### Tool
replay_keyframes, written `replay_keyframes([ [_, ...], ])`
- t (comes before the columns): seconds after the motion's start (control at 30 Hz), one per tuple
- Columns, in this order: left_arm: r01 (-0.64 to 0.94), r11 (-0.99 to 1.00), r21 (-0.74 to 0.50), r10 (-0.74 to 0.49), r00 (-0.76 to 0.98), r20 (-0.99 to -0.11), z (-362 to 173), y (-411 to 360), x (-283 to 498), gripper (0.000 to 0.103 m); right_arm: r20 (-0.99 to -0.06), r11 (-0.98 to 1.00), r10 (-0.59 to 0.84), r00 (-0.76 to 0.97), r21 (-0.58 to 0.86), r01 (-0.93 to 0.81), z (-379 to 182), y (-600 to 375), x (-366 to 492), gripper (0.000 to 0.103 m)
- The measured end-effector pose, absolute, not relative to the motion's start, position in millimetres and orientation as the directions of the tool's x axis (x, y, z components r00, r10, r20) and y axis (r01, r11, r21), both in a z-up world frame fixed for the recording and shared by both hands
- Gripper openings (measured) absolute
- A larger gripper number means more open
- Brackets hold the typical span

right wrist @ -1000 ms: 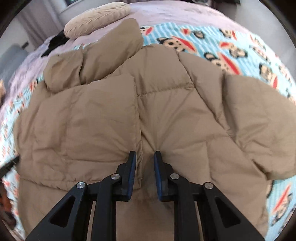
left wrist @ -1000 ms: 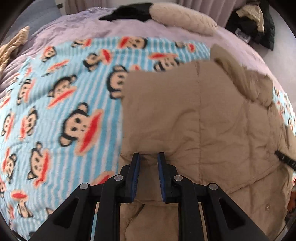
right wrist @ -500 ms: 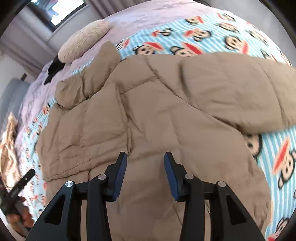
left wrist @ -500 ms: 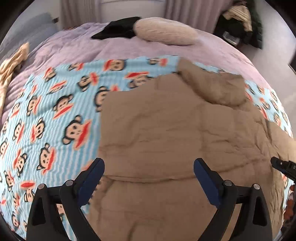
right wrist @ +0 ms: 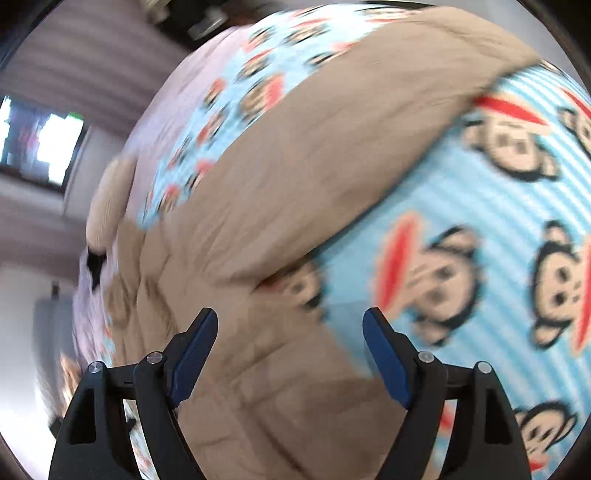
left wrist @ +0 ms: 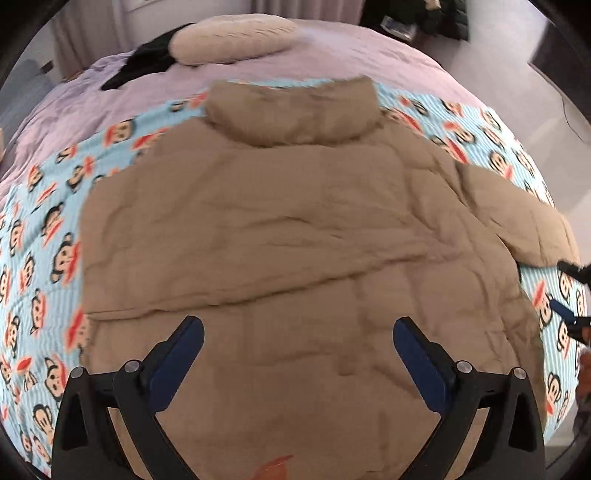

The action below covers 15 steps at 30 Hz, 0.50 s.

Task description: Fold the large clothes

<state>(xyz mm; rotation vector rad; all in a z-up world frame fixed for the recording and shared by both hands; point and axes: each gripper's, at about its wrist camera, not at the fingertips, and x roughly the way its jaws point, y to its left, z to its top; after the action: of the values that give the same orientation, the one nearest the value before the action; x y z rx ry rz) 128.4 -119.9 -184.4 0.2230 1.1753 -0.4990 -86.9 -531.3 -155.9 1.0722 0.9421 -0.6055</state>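
A tan puffer jacket (left wrist: 295, 229) lies flat, back up, on a blue monkey-print blanket (left wrist: 40, 240), its collar (left wrist: 291, 110) at the far end. One sleeve is folded across its back; the other sleeve (left wrist: 517, 218) sticks out to the right. My left gripper (left wrist: 297, 332) is open and empty above the jacket's near part. My right gripper (right wrist: 290, 325) is open and empty, tilted, over the jacket's side (right wrist: 277, 387) just below the outstretched sleeve (right wrist: 332, 166). The right gripper's tips (left wrist: 570, 288) show at the right edge of the left wrist view.
The blanket (right wrist: 480, 221) lies on a lilac bed cover (left wrist: 369, 48). A beige pillow (left wrist: 232, 37) and a black garment (left wrist: 147, 62) lie at the bed's far end. Dark clutter (left wrist: 424, 18) stands on the floor at the far right.
Both grippers opened and let go of the jacket. The left pulled back and centred on the jacket. The right swung fast to the jacket's right side, toward the outstretched sleeve.
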Motion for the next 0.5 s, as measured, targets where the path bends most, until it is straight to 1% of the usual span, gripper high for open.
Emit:
replay_keyframes([
  [0.2,0.467,0.88,-0.092,-0.235,0.259,-0.937,-193.0,-160.1,117.7,0.103,-0.821,0.222,-0.042,0.57,0.548,0.806,-162.4,-599.8,-128.2,0.087],
  [0.27,0.473,0.874,-0.112,-0.244,0.229,-0.942,-197.3,-169.0,116.3,0.103,-0.801,0.18,-0.06,0.595,0.578,0.796,-164.4,-619.8,-136.7,0.087],
  [0.4,0.491,0.864,-0.109,-0.247,0.225,-0.943,-197.5,-186.6,108.9,0.103,-0.756,0.112,-0.007,0.655,0.65,0.752,-176.9,-653.1,-138.1,0.087],
  [0.5,0.494,0.862,-0.112,-0.252,0.225,-0.941,-195.4,-194.8,105.5,0.103,-0.724,0.054,-0.009,0.69,0.689,0.723,-186.1,-671.7,-138.9,0.087],
])
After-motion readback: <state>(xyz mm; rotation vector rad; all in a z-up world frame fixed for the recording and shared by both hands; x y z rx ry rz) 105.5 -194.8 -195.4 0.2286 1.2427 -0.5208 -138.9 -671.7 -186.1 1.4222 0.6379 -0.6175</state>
